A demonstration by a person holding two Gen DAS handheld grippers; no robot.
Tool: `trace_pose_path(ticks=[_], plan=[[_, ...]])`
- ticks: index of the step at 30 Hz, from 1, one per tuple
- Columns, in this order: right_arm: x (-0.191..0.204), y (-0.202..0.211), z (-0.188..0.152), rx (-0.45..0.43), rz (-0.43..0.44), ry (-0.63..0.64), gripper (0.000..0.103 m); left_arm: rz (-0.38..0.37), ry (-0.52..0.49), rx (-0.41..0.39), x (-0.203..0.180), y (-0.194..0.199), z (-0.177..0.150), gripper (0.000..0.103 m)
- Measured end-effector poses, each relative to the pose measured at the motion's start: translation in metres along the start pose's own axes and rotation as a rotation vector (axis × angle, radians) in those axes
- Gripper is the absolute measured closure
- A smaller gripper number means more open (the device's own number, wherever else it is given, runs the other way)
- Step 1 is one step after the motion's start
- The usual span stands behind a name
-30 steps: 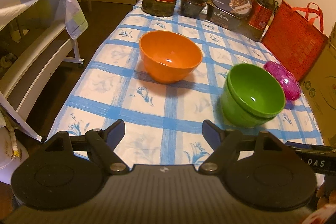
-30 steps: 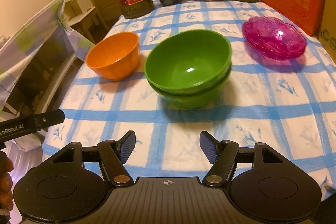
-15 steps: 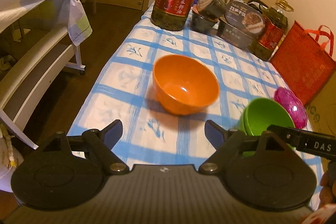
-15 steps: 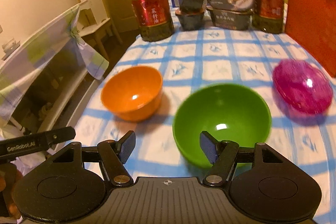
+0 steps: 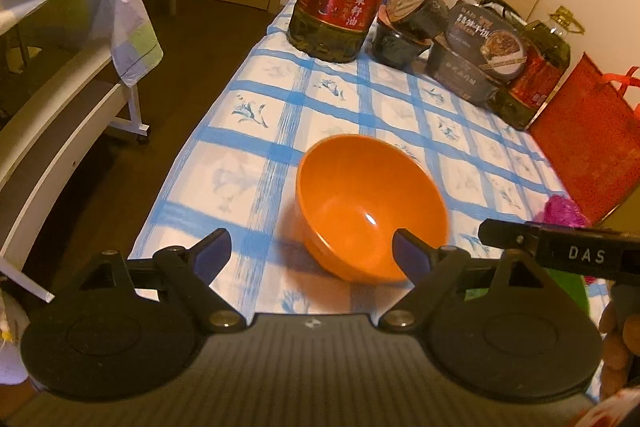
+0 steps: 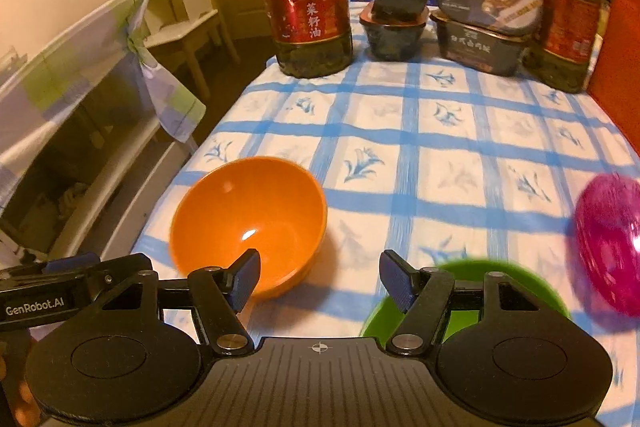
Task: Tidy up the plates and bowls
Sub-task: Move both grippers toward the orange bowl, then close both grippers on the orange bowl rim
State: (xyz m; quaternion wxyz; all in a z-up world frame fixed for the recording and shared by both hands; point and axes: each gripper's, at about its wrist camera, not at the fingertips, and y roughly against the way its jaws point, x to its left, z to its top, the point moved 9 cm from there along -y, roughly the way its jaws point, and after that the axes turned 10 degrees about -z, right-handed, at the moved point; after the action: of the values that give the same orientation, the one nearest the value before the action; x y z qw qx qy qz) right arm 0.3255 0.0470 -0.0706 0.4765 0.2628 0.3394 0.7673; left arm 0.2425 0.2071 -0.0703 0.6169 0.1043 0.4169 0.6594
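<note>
While angled downward, both hand-held grippers point(image 5: 310, 253) point(image 6: 320, 281) gape empty.

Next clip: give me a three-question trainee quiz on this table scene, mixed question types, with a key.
1. True or false: the left claw is shut on the orange bowl.
2. Multiple choice: which dish lies at the right edge of the right wrist view? A) pink dish B) blue cup C) white plate
3. Fill in: in the right wrist view, the bowl partly hidden behind the right claw is ____ in colour.

Key: 1. False; its jaws stand open with nothing between the pads. 2. A. 3. Green.
</note>
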Motion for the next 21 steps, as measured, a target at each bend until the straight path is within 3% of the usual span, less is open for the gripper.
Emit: trace_pose_path(ticks=[4, 8, 15, 17, 21], plan=[[0.001, -0.028, 0.007, 0.042, -0.007, 0.019, 0.048, 0.006, -0.004, 0.016, 0.008, -0.022, 0.01, 0.026], [0.004, -0.051, 0.009, 0.083, 0.001, 0.036, 0.051, 0.014, -0.013, 0.042, 0.017, -0.041, 0.015, 0.036], [0.005, -0.078, 0.01, 0.136, -0.007, 0.049, 0.055, 0.008, -0.034, 0.082, 0.025, -0.066, 0.017, 0.068], [0.003, -0.082, 0.011, 0.145, -0.008, 0.049, 0.059, 0.005, -0.036, 0.085, 0.026, -0.069, 0.016, 0.071], [0.004, -0.088, 0.01, 0.17, 0.006, 0.044, 0.079, -0.003, -0.039, 0.088, 0.026, -0.072, 0.016, 0.08]])
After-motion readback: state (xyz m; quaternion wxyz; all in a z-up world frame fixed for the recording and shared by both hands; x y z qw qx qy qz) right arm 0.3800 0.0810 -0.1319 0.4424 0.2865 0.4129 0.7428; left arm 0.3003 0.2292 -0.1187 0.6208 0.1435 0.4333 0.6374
